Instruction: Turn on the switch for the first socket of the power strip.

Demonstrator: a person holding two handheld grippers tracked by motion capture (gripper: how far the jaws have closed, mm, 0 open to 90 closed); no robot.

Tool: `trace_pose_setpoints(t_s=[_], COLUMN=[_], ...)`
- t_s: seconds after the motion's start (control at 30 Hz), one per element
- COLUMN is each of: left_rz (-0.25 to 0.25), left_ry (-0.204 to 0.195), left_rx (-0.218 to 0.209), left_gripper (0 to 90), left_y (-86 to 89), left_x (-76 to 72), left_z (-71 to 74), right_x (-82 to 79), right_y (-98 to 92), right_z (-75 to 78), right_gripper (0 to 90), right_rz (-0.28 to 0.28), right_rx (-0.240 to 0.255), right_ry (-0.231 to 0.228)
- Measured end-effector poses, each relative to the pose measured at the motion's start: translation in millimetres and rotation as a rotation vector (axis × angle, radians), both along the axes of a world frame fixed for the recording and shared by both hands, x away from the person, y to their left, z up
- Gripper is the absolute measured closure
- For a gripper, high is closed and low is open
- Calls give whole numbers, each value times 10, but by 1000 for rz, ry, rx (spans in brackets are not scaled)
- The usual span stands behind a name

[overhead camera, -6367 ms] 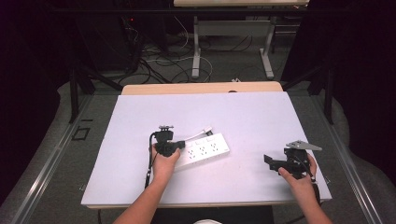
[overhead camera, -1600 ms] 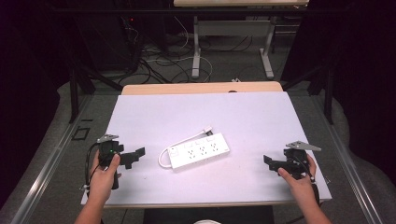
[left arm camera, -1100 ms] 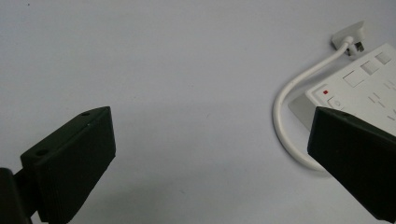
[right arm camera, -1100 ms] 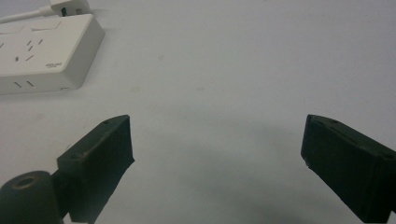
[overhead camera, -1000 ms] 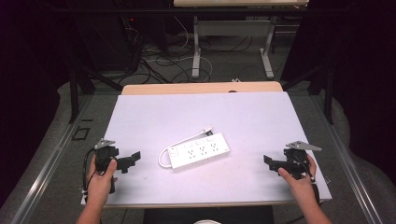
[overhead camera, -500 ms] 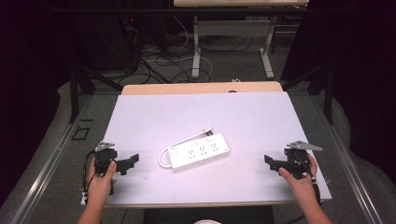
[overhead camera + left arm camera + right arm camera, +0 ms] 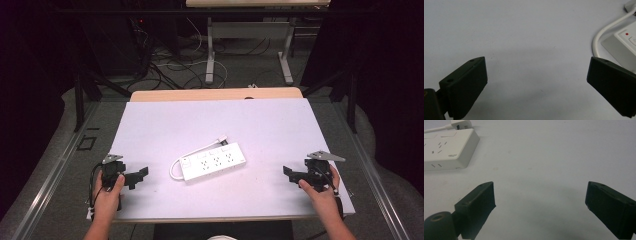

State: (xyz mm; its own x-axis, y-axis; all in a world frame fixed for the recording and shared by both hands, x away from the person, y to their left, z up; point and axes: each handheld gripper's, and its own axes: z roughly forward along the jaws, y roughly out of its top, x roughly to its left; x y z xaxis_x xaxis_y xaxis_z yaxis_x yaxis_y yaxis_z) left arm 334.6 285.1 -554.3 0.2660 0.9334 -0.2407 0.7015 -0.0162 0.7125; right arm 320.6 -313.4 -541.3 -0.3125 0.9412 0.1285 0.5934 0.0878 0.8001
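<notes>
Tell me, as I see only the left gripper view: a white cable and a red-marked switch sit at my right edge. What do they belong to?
Observer: A white power strip, lying mid-table.
Operator: Is anything gripping it?
Observer: No; the right gripper sits open near the table's right edge, apart from it.
Operator: Where does the cable end?
Observer: At a plug lying beside the strip's far side.

A white power strip [image 7: 212, 162] is seen lying flat near the middle of the white table [image 7: 270, 125], its long axis running from about 8 o'clock to 2 o'clock. Its sockets face up. A red-marked switch sits at the 8 o'clock end, where a white cord [image 7: 192, 152] loops back alongside toward the plug [image 7: 221, 140].
</notes>
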Motion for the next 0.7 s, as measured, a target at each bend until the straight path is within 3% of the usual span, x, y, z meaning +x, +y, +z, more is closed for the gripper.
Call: trace_pose_setpoints(t_s=[0.7], left_rz=[1], left_ry=[11], left_rx=[2], left_gripper=[42], left_y=[12], left_x=[15], left_z=[-46], right_x=[4], right_y=[4], right_z=[0], right_gripper=[84], right_rz=[13], right_rx=[-1], right_ry=[9])
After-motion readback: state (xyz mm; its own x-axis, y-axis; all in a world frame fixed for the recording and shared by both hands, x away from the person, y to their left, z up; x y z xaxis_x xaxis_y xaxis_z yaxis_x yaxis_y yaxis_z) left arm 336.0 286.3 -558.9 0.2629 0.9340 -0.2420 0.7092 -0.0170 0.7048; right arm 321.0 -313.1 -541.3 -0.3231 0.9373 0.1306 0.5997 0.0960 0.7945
